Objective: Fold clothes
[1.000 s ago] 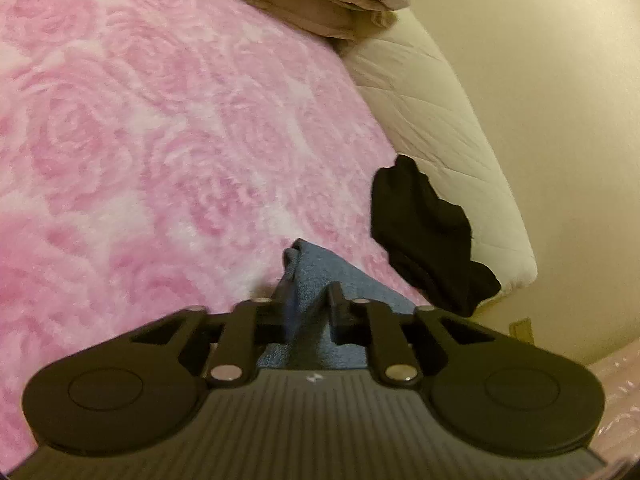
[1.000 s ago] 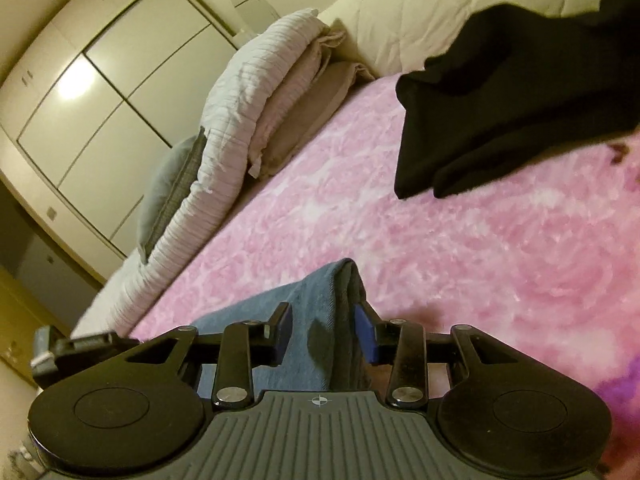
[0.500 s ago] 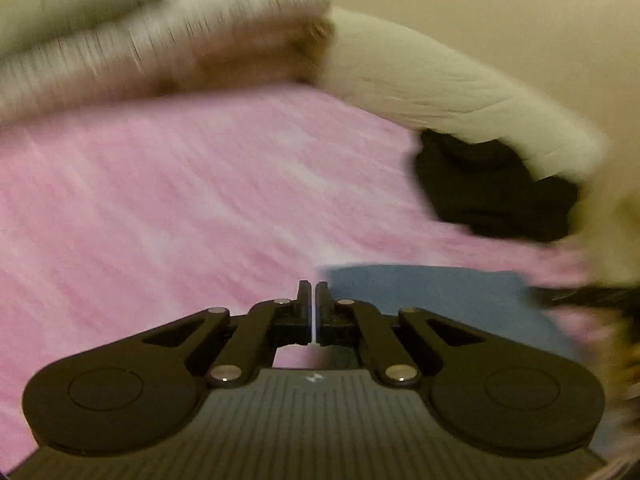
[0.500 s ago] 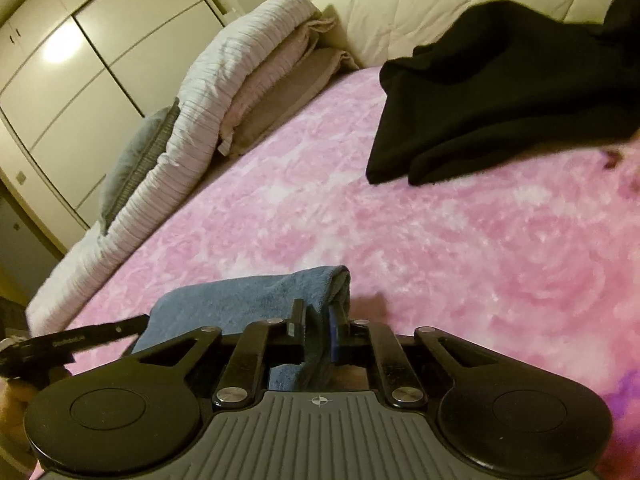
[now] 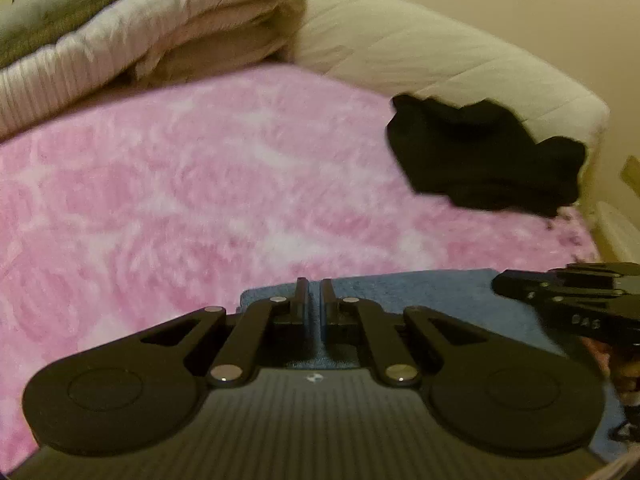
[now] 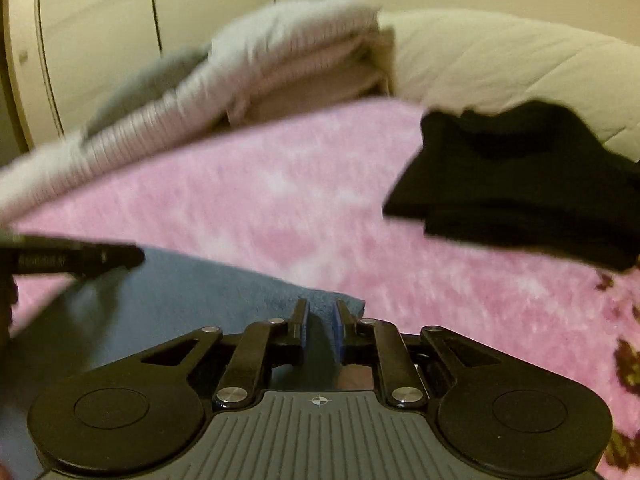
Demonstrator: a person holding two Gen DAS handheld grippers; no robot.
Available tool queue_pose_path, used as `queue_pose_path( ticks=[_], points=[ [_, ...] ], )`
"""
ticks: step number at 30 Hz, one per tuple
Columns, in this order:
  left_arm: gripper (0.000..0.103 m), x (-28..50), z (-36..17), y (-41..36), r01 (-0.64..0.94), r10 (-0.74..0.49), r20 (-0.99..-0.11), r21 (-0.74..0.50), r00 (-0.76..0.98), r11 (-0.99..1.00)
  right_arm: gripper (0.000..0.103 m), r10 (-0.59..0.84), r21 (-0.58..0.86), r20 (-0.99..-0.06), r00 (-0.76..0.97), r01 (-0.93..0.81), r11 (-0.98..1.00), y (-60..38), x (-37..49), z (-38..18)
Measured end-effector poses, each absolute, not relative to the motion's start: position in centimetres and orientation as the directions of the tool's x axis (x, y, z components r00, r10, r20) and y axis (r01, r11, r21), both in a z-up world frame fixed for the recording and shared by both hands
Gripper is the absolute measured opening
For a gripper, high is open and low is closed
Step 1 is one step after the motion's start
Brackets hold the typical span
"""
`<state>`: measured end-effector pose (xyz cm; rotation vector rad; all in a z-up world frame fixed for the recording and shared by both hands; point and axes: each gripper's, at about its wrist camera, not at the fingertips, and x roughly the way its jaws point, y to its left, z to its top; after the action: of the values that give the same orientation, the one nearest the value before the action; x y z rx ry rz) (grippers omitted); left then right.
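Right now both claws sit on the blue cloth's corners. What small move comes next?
Probably carry both corners forward together to fold it. The left claw and right claw each pinch a corner of the blue cloth, which lies flat on the pink blanket.

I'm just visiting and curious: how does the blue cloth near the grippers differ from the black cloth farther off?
The blue cloth lies flat and smooth, while the black cloth sits in a rumpled heap. The blue one is pinched along its edge by the left gripper and right gripper; nothing touches the black one. The black one lies against the cream quilted bedding; the blue one does not. Both rest on the pink blanket.
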<state>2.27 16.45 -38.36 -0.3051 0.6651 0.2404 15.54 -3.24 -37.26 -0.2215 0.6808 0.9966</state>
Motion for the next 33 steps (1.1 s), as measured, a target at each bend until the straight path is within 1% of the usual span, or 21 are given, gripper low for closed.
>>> queue_pose_path(
  ticks=[1, 4, 6, 7, 10, 12, 15, 19, 20, 22, 24, 25, 26, 27, 28, 29, 30, 31, 33],
  points=[
    [0.004, 2.6, -38.7, 16.6, -0.323, 0.127, -0.646, -0.195, 0.753, 0.926, 0.013, 0.693, 0.134, -0.627, 0.355, -0.828, 0.545, -3.1, 15.7, -37.9],
    [0.004, 4.3, -38.5, 16.2, -0.324, 0.159, -0.689, -0.116, 0.708, 0.939, 0.013, 0.682, 0.178, -0.658, 0.319, -0.814, 0.553, -3.0, 17.0, -37.8],
    [0.004, 3.7, -37.5, 15.8, -0.318, 0.177, -0.682, -0.085, 0.709, 0.944, 0.013, 0.688, 0.214, -0.667, 0.288, -0.809, 0.547, -3.5, 17.8, -37.2],
    [0.004, 3.2, -36.8, 15.5, -0.320, 0.185, -0.672, -0.082, 0.717, 0.944, 0.013, 0.705, 0.256, -0.654, 0.276, -0.796, 0.549, -4.3, 17.9, -36.5],
    [0.005, -0.8, -34.8, 16.1, -0.370, 0.171, -0.631, -0.197, 0.756, 0.908, 0.014, 0.761, 0.363, -0.588, 0.274, -0.752, 0.551, -7.8, 17.1, -34.1],
    [0.005, -4.4, -33.7, 15.6, -0.419, 0.201, -0.620, -0.228, 0.759, 0.879, 0.014, 0.792, 0.400, -0.539, 0.288, -0.740, 0.541, -10.5, 15.4, -32.6],
    [0.005, -9.3, -32.7, 13.0, -0.439, 0.223, -0.610, -0.231, 0.761, 0.868, 0.014, 0.783, 0.353, -0.538, 0.313, -0.760, 0.546, -13.1, 11.4, -31.7],
    [0.006, -13.3, -33.6, 9.3, -0.430, 0.180, -0.605, -0.298, 0.776, 0.852, 0.014, 0.761, 0.291, -0.568, 0.313, -0.789, 0.542, -14.8, 5.6, -32.3],
    [0.007, -13.6, -34.5, 8.5, -0.434, 0.169, -0.621, -0.304, 0.765, 0.848, 0.014, 0.739, 0.266, -0.593, 0.318, -0.789, 0.554, -14.6, 4.7, -33.0],
    [0.009, -13.3, -36.6, 7.7, -0.479, 0.165, -0.689, -0.293, 0.706, 0.827, 0.014, 0.686, 0.211, -0.648, 0.332, -0.786, 0.581, -14.2, 3.3, -34.6],
    [0.009, -13.9, -37.2, 6.9, -0.516, 0.214, -0.685, -0.271, 0.696, 0.812, 0.014, 0.662, 0.193, -0.671, 0.333, -0.784, 0.590, -14.2, 2.6, -34.3],
    [0.009, -14.1, -36.8, 6.6, -0.532, 0.225, -0.694, -0.263, 0.684, 0.804, 0.016, 0.652, 0.186, -0.682, 0.333, -0.782, 0.594, -14.2, 2.3, -34.0],
    [0.010, -14.6, -36.1, 6.4, -0.544, 0.227, -0.698, -0.271, 0.679, 0.794, 0.022, 0.641, 0.179, -0.692, 0.332, -0.781, 0.598, -14.2, 2.0, -33.8],
    [0.014, -15.1, -35.5, 6.1, -0.556, 0.229, -0.702, -0.279, 0.675, 0.783, 0.025, 0.630, 0.172, -0.702, 0.332, -0.780, 0.602, -14.2, 1.8, -33.5],
    [0.021, -15.6, -34.9, 5.9, -0.564, 0.233, -0.699, -0.287, 0.676, 0.774, 0.034, 0.620, 0.165, -0.712, 0.331, -0.778, 0.606, -14.2, 1.5, -33.3],
    [0.025, -16.3, -34.4, 5.4, -0.570, 0.242, -0.698, -0.284, 0.674, 0.771, 0.044, 0.618, 0.165, -0.712, 0.334, -0.776, 0.609, -14.5, 0.9, -32.9],
    [0.028, -17.0, -33.8, 4.9, -0.577, 0.251, -0.696, -0.281, 0.672, 0.767, 0.046, 0.619, 0.166, -0.709, 0.337, -0.774, 0.612, -14.9, 0.2, -32.5],
    [0.028, -17.6, -33.3, 4.4, -0.584, 0.260, -0.695, -0.277, 0.670, 0.763, 0.049, 0.620, 0.167, -0.707, 0.340, -0.771, 0.614, -15.2, -0.5, -32.2],
    [0.029, -18.8, -32.3, 3.4, -0.597, 0.277, -0.698, -0.264, 0.661, 0.758, 0.050, 0.621, 0.170, -0.703, 0.346, -0.766, 0.620, -15.9, -1.8, -31.4]
  ],
)
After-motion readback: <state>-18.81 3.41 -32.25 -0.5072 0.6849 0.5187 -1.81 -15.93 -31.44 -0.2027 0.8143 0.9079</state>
